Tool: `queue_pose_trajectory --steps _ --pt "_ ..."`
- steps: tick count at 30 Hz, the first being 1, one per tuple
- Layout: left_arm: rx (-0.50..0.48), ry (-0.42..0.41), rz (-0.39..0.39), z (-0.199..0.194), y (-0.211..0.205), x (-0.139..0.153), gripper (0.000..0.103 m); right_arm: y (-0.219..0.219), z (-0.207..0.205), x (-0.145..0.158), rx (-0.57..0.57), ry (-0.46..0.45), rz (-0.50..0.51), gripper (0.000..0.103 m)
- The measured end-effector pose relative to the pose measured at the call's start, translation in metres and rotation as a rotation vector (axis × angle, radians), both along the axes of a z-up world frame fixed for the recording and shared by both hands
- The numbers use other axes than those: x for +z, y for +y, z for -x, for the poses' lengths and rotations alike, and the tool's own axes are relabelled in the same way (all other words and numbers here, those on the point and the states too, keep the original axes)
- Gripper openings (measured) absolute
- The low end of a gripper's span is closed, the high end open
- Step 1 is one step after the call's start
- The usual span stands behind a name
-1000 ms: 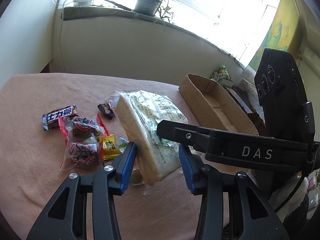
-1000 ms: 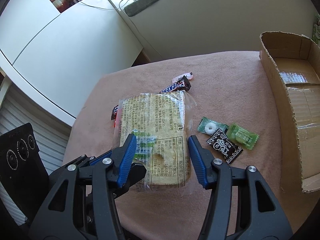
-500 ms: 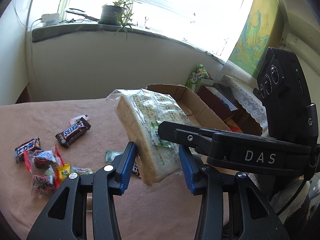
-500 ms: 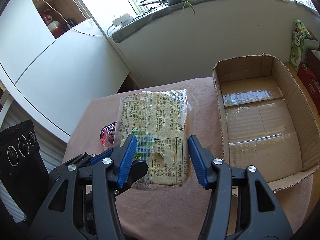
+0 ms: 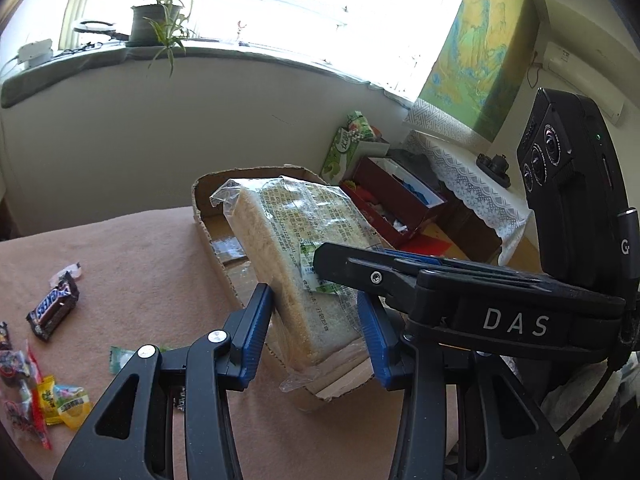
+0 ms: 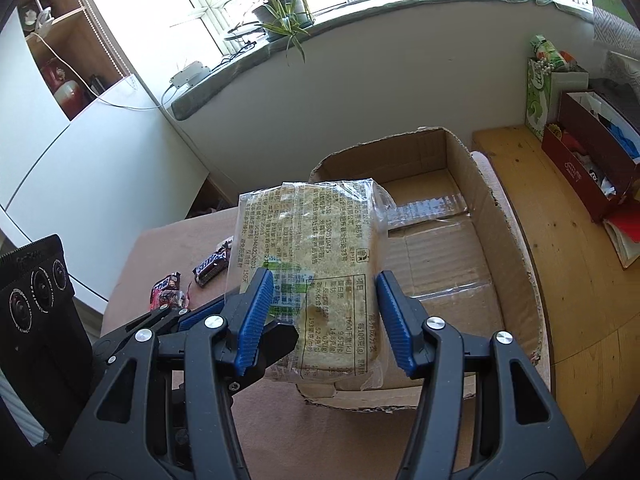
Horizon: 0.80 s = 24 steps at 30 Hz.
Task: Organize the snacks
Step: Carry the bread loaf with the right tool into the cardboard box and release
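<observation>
A bagged loaf of sliced bread (image 5: 296,264) hangs in the air, held between both grippers, above the near left corner of an open cardboard box (image 6: 460,216). My left gripper (image 5: 316,332) is shut on the loaf across its thickness. My right gripper (image 6: 324,316) is shut on the loaf (image 6: 316,256) across its width. The box also shows in the left wrist view (image 5: 212,216), behind and under the loaf. Small snacks lie on the pink tabletop to the left: a Snickers bar (image 5: 52,312) and several candy packets (image 5: 60,400).
The pink-covered table (image 5: 120,248) ends near a white wall under a windowsill with a potted plant (image 6: 280,12). A wooden bench (image 6: 560,248) to the right carries a red box (image 6: 592,164) and a green carton (image 6: 540,88). A white cabinet (image 6: 80,168) stands left.
Both grippers have lifted the loaf off the table and carried it right, from beside the candy pile to over the box. Their grip on it is unchanged.
</observation>
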<state>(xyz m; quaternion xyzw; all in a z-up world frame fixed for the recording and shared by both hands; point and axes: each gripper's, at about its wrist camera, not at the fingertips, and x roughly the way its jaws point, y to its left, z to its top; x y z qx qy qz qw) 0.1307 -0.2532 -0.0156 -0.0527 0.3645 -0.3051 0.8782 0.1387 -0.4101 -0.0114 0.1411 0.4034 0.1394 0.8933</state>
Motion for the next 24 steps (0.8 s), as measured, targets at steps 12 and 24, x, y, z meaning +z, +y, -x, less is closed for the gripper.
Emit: queue_pose_trajectory --steps 12,24 --pt "-0.070 0.034 -0.064 -0.003 -0.044 -0.016 0.043 -0.052 -0.004 -0.021 -0.078 0.048 0.012 0.056" --pt "-0.060 -0.008 -0.109 0.006 -0.036 -0.011 0.043 -0.057 0.001 -0.020 -0.131 0.029 0.070 0.056"
